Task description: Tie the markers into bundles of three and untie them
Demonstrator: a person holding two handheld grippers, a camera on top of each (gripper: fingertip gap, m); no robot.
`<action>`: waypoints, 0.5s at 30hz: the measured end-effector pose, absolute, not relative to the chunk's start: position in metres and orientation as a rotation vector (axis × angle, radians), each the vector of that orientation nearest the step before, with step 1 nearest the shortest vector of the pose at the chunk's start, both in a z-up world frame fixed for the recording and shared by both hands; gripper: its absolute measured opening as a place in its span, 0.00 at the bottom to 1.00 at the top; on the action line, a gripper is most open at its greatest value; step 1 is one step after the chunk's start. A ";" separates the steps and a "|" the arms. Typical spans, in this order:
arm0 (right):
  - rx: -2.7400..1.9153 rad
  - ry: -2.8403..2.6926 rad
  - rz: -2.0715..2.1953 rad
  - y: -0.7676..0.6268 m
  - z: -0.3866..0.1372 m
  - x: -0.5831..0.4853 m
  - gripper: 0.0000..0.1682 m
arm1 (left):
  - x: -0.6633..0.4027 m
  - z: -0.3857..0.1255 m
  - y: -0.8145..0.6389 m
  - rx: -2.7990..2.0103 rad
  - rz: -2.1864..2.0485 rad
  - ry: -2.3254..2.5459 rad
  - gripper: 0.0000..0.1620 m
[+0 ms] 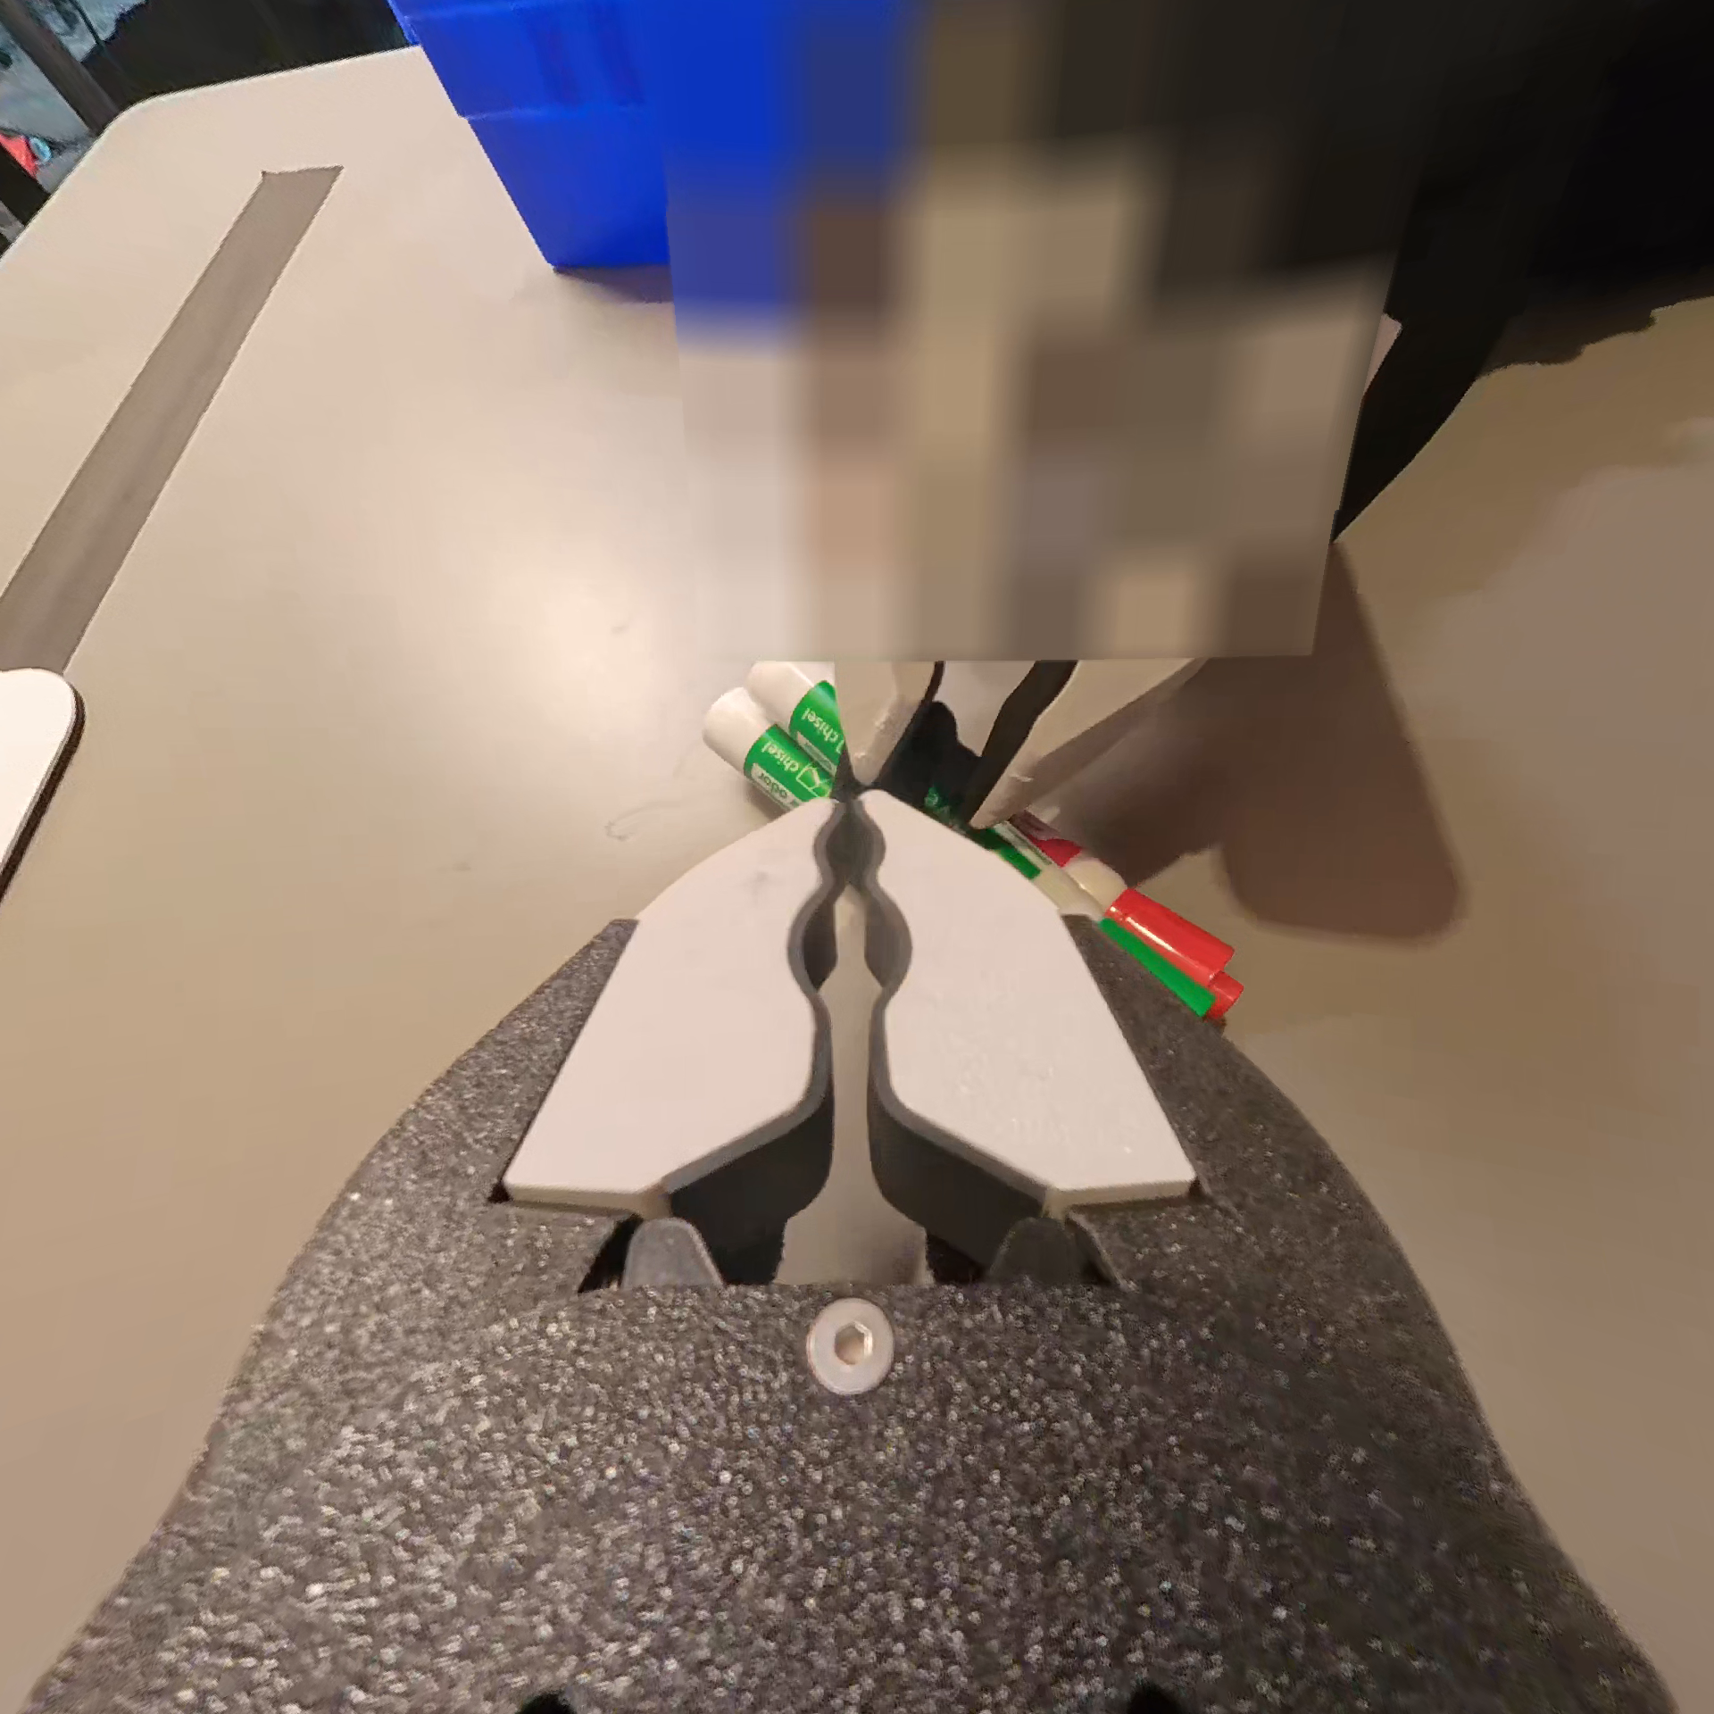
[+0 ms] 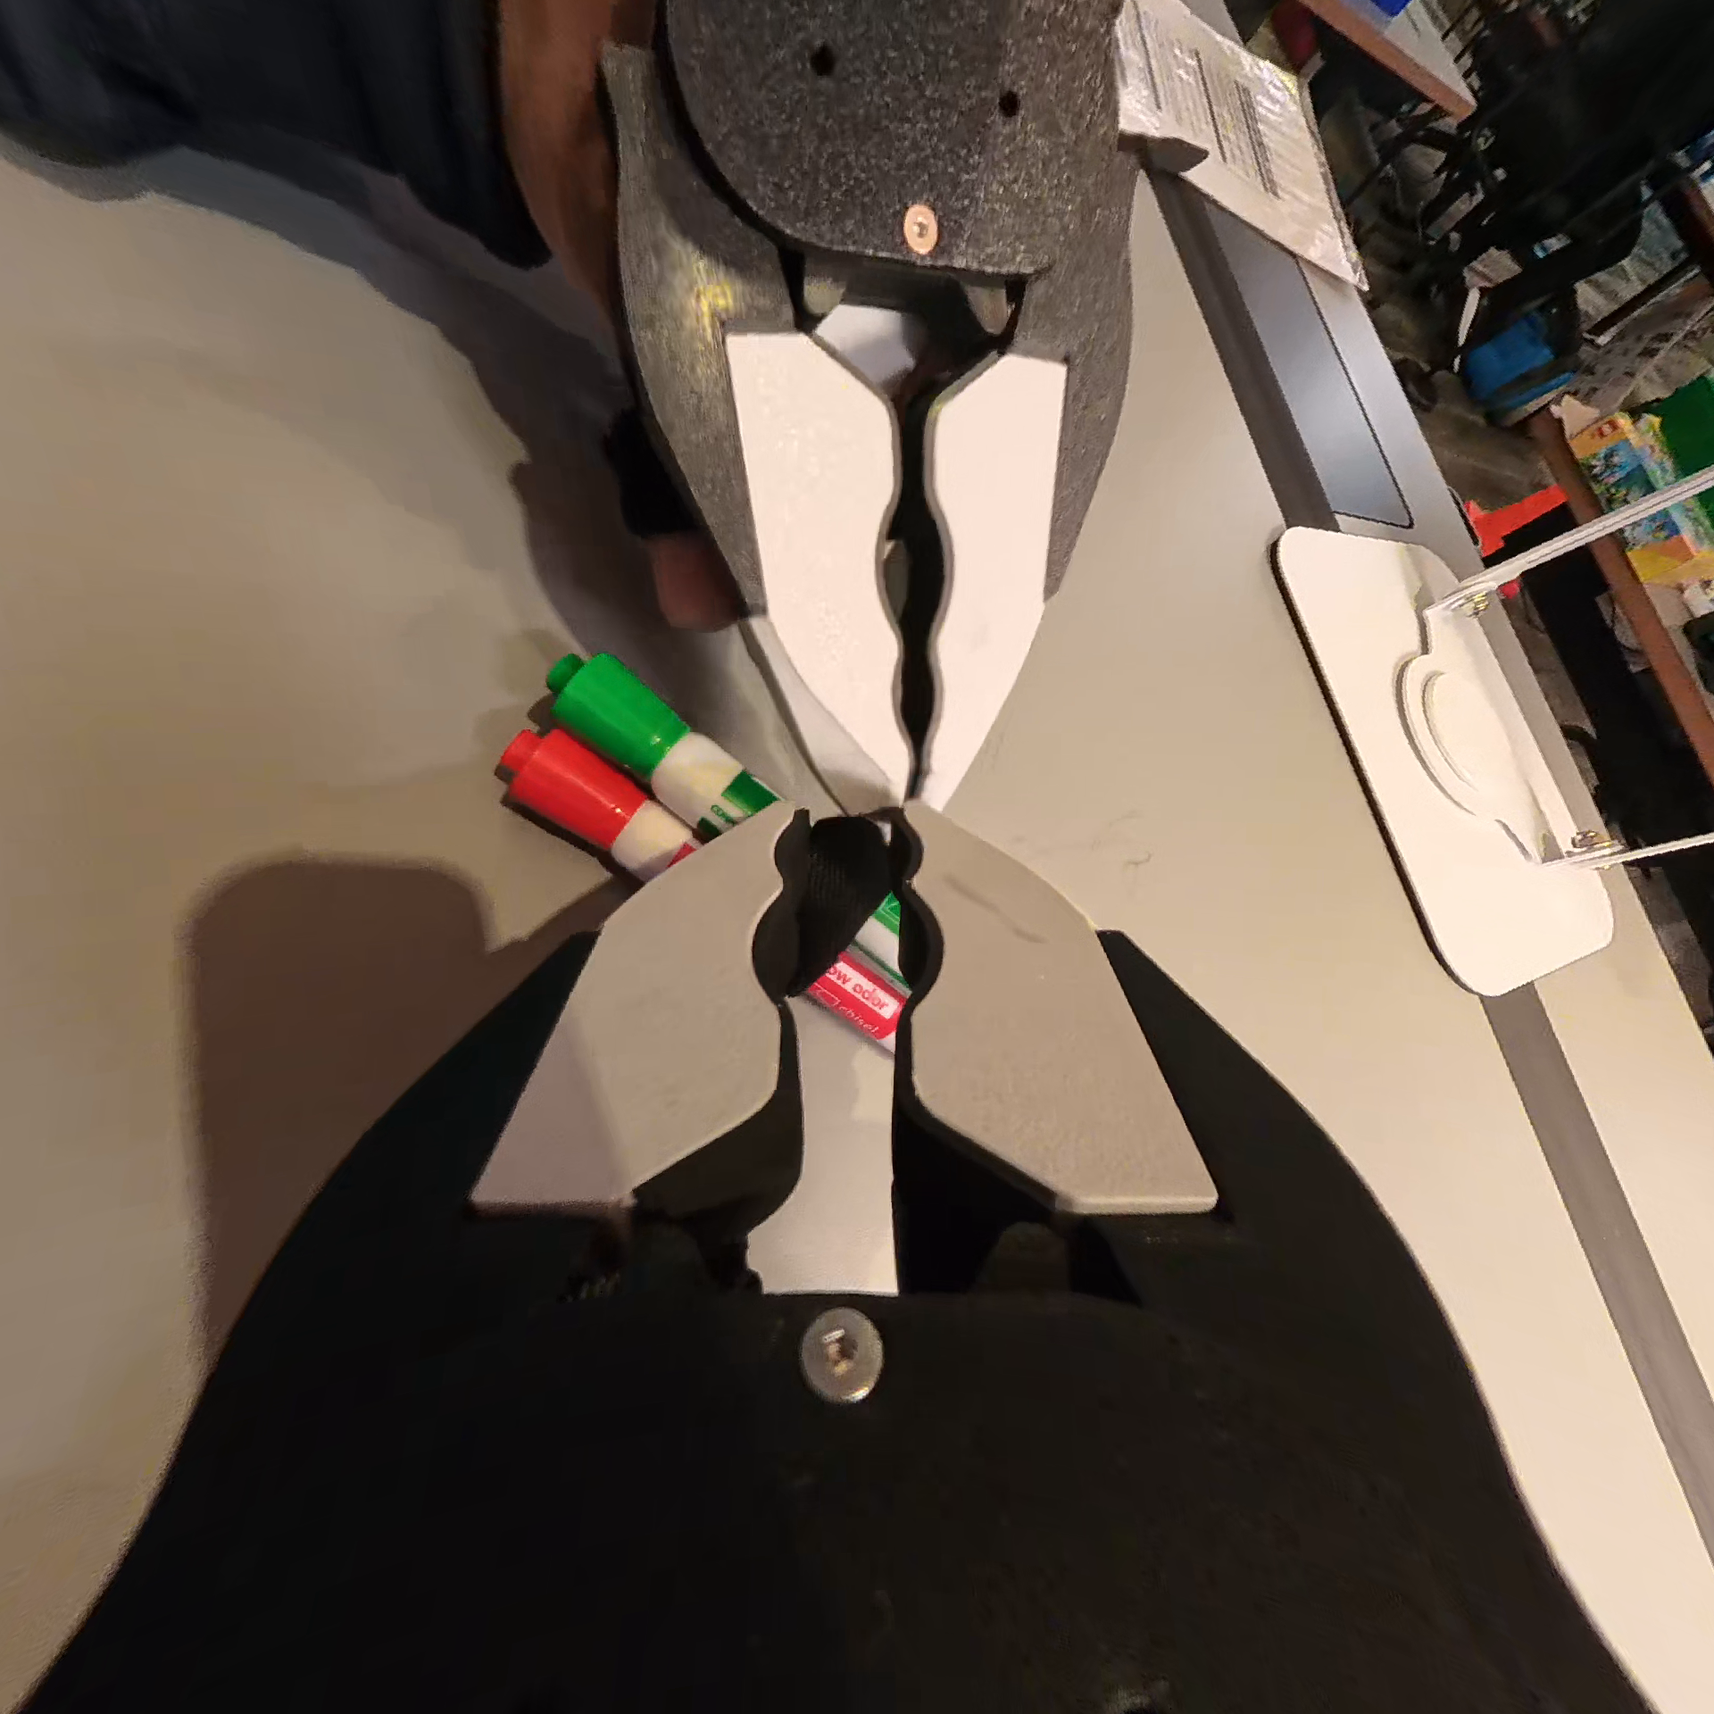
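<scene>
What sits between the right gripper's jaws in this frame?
In the right wrist view, a black strap sits between the jaws of the right gripper, above the red and green markers lying on the table.

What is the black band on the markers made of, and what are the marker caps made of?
The black band looks like woven fabric webbing: fine ribbed weave, matte, bending softly. The green cap and red cap look like smooth hard plastic: glossy highlights, moulded ends.
</scene>
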State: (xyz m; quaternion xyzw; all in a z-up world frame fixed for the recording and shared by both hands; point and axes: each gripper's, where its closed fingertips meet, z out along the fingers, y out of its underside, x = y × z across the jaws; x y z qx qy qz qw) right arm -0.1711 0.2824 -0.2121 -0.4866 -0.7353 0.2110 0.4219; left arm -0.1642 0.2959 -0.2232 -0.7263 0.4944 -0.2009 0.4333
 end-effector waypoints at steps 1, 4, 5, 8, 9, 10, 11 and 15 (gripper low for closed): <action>-1.210 -1.835 0.530 0.282 -0.212 -0.171 0.08 | -0.163 -0.225 0.296 -1.806 -0.487 1.240 0.00; -1.186 -1.819 0.519 0.282 -0.211 -0.167 0.05 | -0.164 -0.227 0.298 -1.801 -0.428 1.253 0.00; -1.180 -1.815 0.519 0.282 -0.210 -0.165 0.05 | -0.163 -0.227 0.297 -1.793 -0.419 1.258 0.00; -1.177 -1.803 0.530 0.280 -0.210 -0.162 0.02 | -0.162 -0.223 0.292 -1.756 -0.447 1.267 0.00; -1.173 -1.798 0.531 0.280 -0.210 -0.161 0.02 | -0.162 -0.220 0.291 -1.748 -0.466 1.258 0.00; -1.165 -1.795 0.530 0.279 -0.209 -0.160 0.01 | -0.162 -0.216 0.289 -1.732 -0.486 1.249 0.00; -1.159 -1.795 0.529 0.278 -0.209 -0.159 0.01 | -0.161 -0.212 0.287 -1.714 -0.508 1.242 0.01; -1.141 -1.793 0.552 0.274 -0.209 -0.157 0.01 | -0.156 -0.207 0.281 -1.667 -0.473 1.295 0.02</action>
